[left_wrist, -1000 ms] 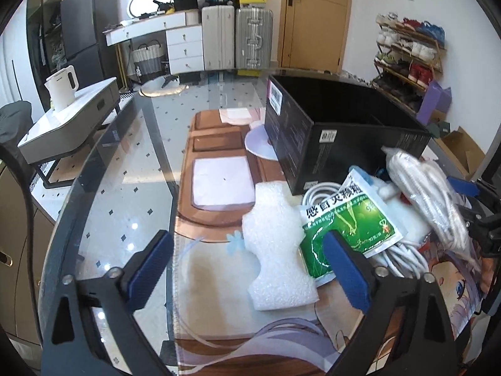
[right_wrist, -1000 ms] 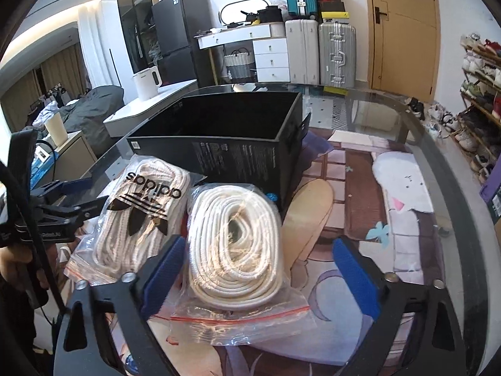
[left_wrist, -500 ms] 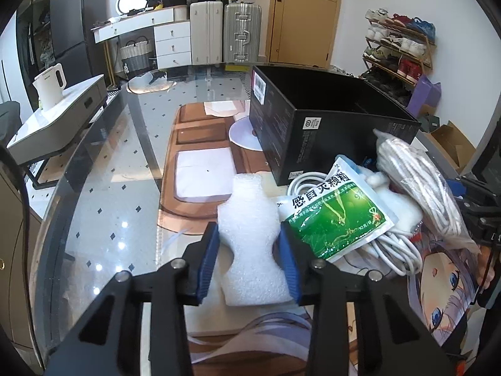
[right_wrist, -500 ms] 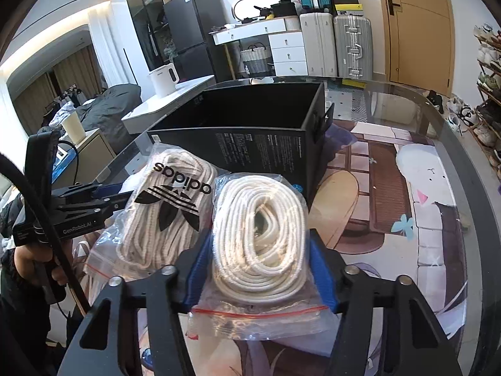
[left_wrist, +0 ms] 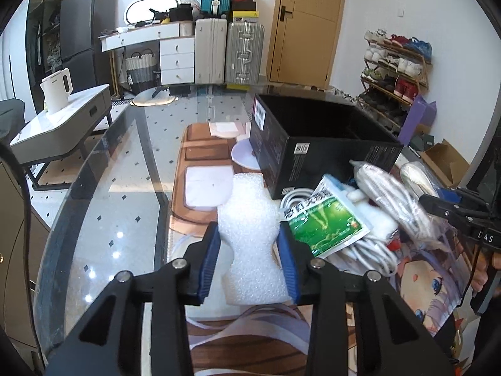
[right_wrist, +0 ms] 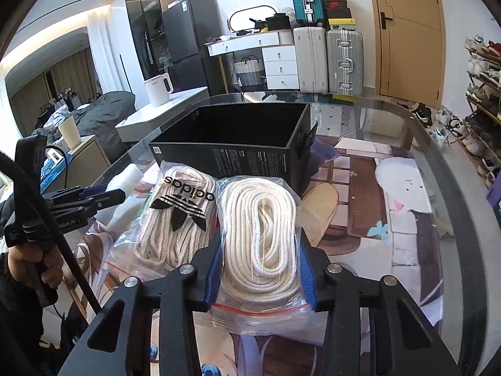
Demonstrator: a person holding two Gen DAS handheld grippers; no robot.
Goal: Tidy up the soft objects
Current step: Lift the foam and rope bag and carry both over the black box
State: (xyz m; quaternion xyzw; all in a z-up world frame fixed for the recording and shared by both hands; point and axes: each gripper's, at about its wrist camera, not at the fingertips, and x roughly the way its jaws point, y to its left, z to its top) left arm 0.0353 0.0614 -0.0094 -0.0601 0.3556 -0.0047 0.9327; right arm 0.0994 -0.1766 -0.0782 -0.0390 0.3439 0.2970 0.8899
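The white foam piece (left_wrist: 250, 235) sits pinched at its waist in the left gripper (left_wrist: 250, 258). The bagged rope coil (right_wrist: 261, 238) sits between the right gripper's (right_wrist: 260, 274) closing pads. Ahead of both stands an open black box (right_wrist: 250, 156) on a glass table (left_wrist: 119, 194).

Both tools are matte black frames with angular cut-outs and round silver screws at the joints; the left gripper (left_wrist: 249, 257) and right gripper (right_wrist: 261, 269) carry ribbed blue pads on their jaws (white lettering marks each body's side), and a black cable trails from the left one, gripped below a dark sleeve
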